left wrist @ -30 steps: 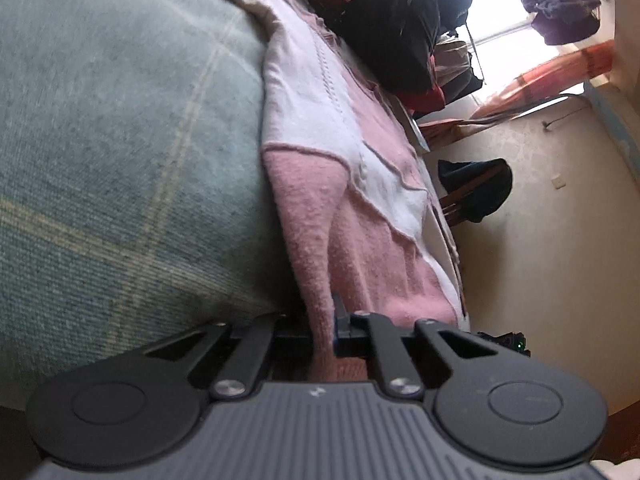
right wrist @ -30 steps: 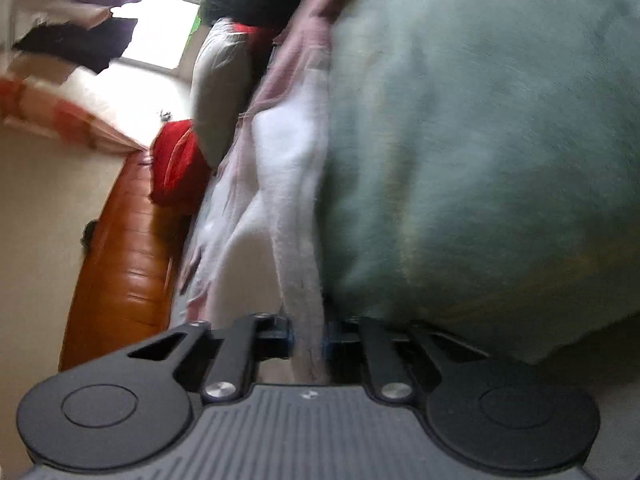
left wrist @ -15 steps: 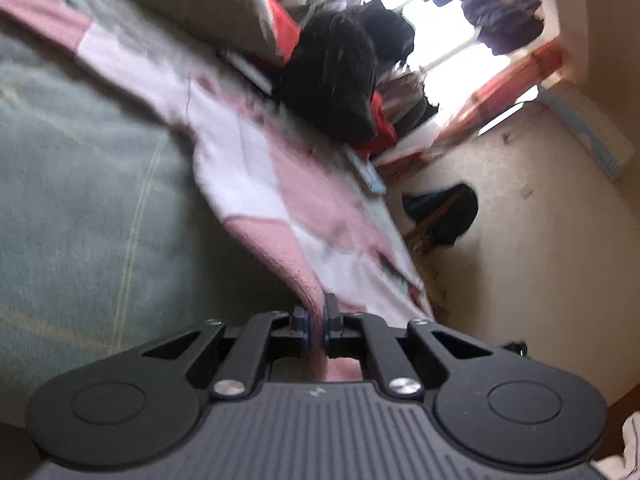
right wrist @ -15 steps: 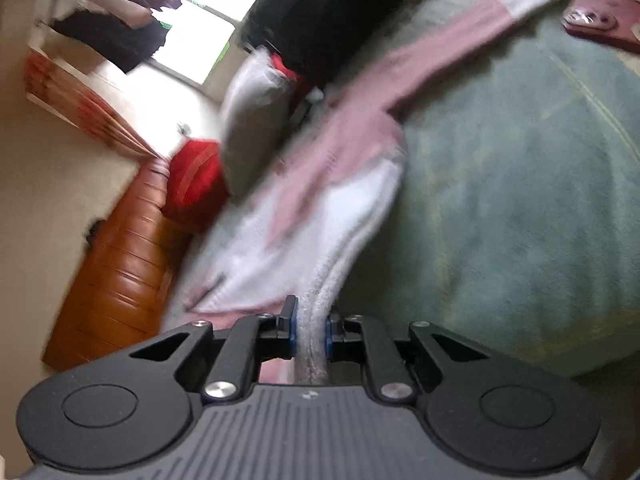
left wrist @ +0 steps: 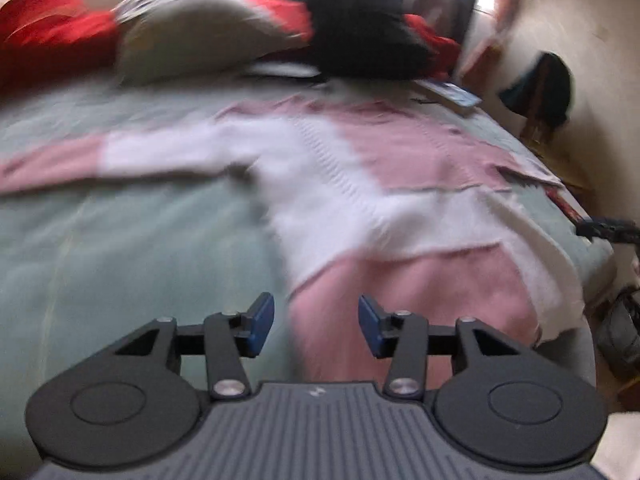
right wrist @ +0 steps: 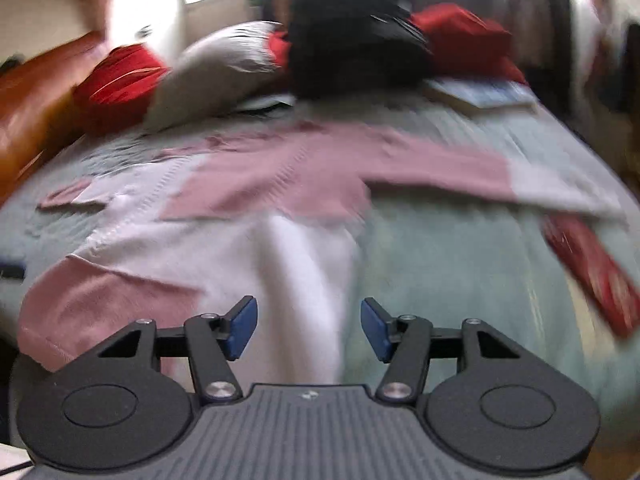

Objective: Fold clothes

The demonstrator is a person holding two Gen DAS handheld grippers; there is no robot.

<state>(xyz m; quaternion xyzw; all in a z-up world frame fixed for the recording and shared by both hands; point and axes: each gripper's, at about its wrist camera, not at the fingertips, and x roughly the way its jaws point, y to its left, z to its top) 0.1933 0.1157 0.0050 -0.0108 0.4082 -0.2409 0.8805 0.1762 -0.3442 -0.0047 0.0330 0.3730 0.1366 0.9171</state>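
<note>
In the left wrist view, the left side is a wide bare area of the green blanket (left wrist: pixel 120 240), and it gives free room beside the sweater (left wrist: pixel 360 184). One sleeve of the sweater reaches out to the left over this blanket, pink at the end and white nearer the body. The sweater itself lies flat in the middle and right part of the bed, in pink and white blocks, and its near pink hem hangs down over the front edge of the bed, just below the left gripper (left wrist: pixel 316 322). The jaws of this gripper have just been opening; the blue pads (left wrist: pixel 260 322) are now spread apart and do not press the cloth, although the pink hem shows behind the gap. At the right, the sweater comes close to the side edge of the bed, and beyond it is a pale wall. At the far end of the bed lie a red pillow (left wrist: pixel 44 36), a grey pillow (left wrist: pixel 192 36) and a black heap (left wrist: pixel 360 36), apart from the sweater. In the right wrist view, the sweater (right wrist: pixel 240 208) fills the left and middle, and its other sleeve goes to the right. The right gripper (right wrist: pixel 309 328) has also just been opening; it is spread, with the white hem behind the gap, not pinched. To the right is bare blanket (right wrist: pixel 460 280), then a red flat thing (right wrist: pixel 592 272) near the edge. Both views are blurred.
</note>
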